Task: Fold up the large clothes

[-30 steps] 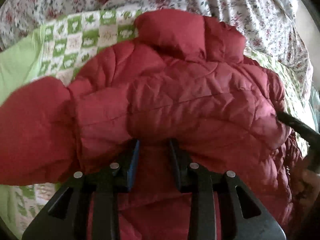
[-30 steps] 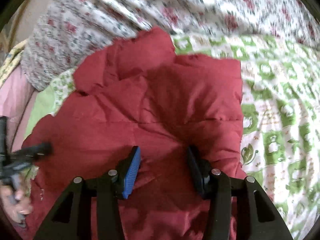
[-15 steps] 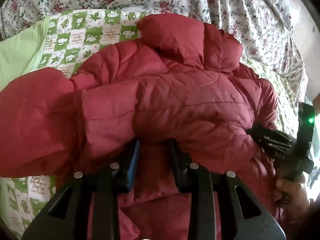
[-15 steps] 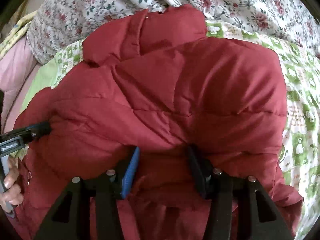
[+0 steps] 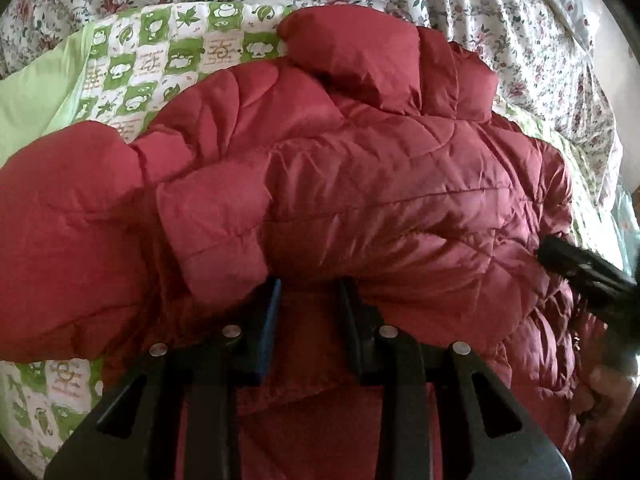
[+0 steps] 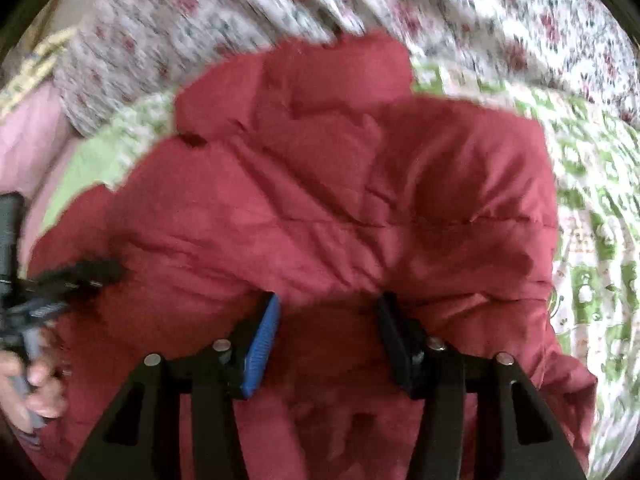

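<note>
Red puffer jacket (image 5: 360, 200) bunched on the bed's green patterned quilt (image 5: 132, 64), just ahead of both tools. Left hand-held gripper (image 5: 308, 300) and right hand-held gripper (image 6: 328, 320) each pinching a thick fold. Best lifted evenly, carried forward together, laid flat before letting go.

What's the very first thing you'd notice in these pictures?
A big puffy red jacket fills the middle of both views, lying on a green-and-white quilt. Behind them is a flowery sheet. The left gripper and right gripper both have jacket fabric bunched between their fingers at the near edge.
</note>
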Demonstrator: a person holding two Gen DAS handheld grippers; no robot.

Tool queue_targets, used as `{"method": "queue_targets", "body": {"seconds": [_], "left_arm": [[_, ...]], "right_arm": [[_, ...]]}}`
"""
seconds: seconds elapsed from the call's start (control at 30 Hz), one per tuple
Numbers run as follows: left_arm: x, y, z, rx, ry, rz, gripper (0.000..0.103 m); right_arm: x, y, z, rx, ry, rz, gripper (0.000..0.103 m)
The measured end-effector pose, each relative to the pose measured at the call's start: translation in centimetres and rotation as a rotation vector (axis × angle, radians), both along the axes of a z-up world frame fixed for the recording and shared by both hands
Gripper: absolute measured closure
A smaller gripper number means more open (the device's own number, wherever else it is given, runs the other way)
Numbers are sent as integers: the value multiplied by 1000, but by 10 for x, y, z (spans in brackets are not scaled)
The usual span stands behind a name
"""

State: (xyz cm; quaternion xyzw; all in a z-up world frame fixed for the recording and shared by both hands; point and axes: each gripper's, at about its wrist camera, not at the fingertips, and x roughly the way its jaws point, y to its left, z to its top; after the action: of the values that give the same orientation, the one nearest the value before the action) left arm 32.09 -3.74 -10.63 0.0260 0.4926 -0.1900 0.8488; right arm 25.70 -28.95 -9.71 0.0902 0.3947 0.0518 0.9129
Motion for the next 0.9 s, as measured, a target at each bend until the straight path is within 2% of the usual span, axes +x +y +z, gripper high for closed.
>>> {"method": "queue_targets", "body": {"seconds": [0.1,0.23,0.33,0.47,0.63,0.77,0.9], "left_arm": [[-3,-2,3,17,-5,0,75],[-2,3,7,-12,30,10,75],[-6,10,14,-52,40,18,75],[-27,38,35,-186,30,43,74],[-46,81,43,-247,35,136,73],[-58,119,43,-304,35,224,73],[-63,154,42,-330,18,293,73]], "right_arm": [[-1,17,7,-30,-3,43,50],[17,16,-20,-31,101,43,49],[21,9,-29,10,104,41,49],[9,3,-16,62,83,31,48],[-23,0,8,134,19,42,48],[-46,1,18,169,8,72,48],[-68,1,28,183,0,101,48]]}}
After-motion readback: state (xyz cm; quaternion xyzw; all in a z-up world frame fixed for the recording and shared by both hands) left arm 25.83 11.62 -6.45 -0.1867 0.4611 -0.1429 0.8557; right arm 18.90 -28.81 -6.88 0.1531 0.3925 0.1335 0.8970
